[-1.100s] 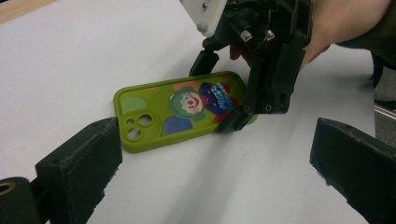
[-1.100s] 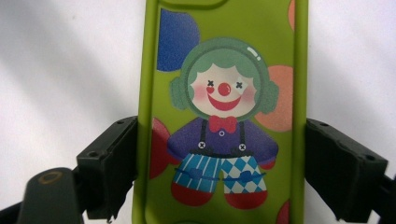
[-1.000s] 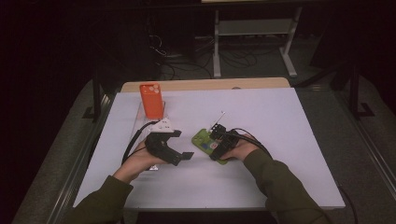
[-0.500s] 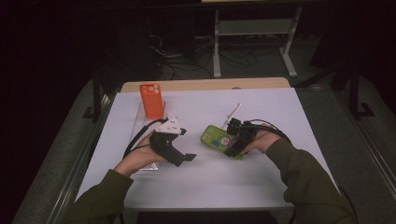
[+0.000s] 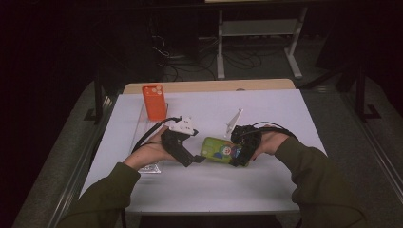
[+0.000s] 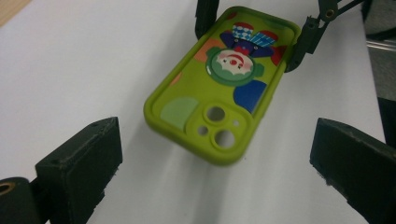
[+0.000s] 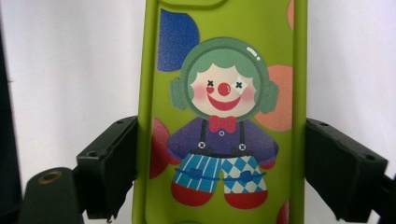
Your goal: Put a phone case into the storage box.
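A lime-green phone case (image 5: 218,149) printed with a clown hangs just above the white table (image 5: 266,190), casting a shadow below it. My right gripper (image 5: 237,154) is shut on its bottom end, one jaw pressing each long edge of the case (image 7: 224,116) in the right gripper view (image 7: 219,163). My left gripper (image 5: 192,159) faces the camera-hole end of the case (image 6: 219,93). Its jaws stand wide apart (image 6: 215,135) on either side of that end without touching it. Farther off in that view, the right gripper (image 6: 254,28) clasps the case.
An orange phone case (image 5: 154,102) stands upright at the back left, on a clear stand (image 5: 142,128). A wooden strip (image 5: 209,86) runs along the table's far edge. Cables trail from both grippers. Dark floor, cables and a metal frame lie beyond.
My right gripper has carried the green case to the right and slightly up. The left gripper has followed it a little to the right.
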